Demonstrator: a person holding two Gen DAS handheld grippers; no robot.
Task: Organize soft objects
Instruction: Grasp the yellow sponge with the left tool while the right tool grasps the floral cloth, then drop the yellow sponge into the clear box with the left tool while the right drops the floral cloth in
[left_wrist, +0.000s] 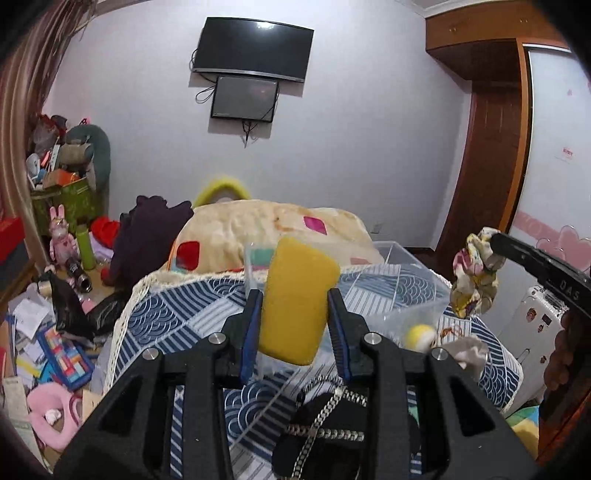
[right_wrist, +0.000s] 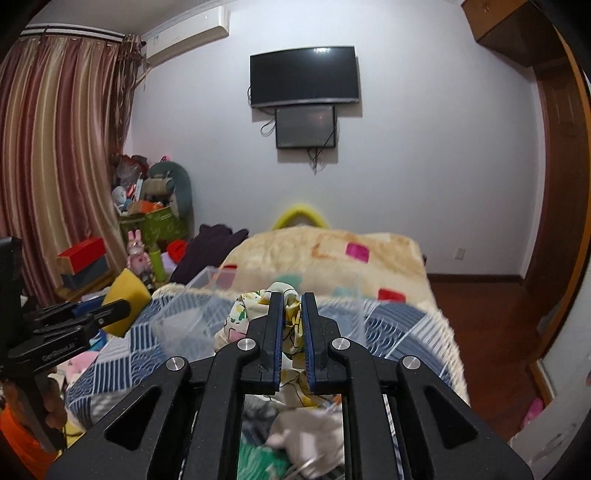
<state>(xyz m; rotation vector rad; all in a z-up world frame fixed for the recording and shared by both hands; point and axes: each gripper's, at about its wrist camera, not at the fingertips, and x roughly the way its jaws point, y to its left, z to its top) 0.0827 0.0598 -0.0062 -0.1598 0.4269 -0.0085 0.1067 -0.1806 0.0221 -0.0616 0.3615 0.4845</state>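
Above the bed (left_wrist: 177, 317), a clear plastic bin (left_wrist: 413, 291) waits. A yellow sponge (left_wrist: 295, 302) is squeezed between the left gripper (left_wrist: 295, 325) jaws; a floral scrunchie (right_wrist: 291, 325) is pinched by the nearly closed right gripper (right_wrist: 293, 332). If released short of the bin rim, either could be dropped onto the quilt.

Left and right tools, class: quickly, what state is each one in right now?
Left tool: closed on the yellow sponge, held up above the bed.
Right tool: closed on the floral scrunchie, also lifted.
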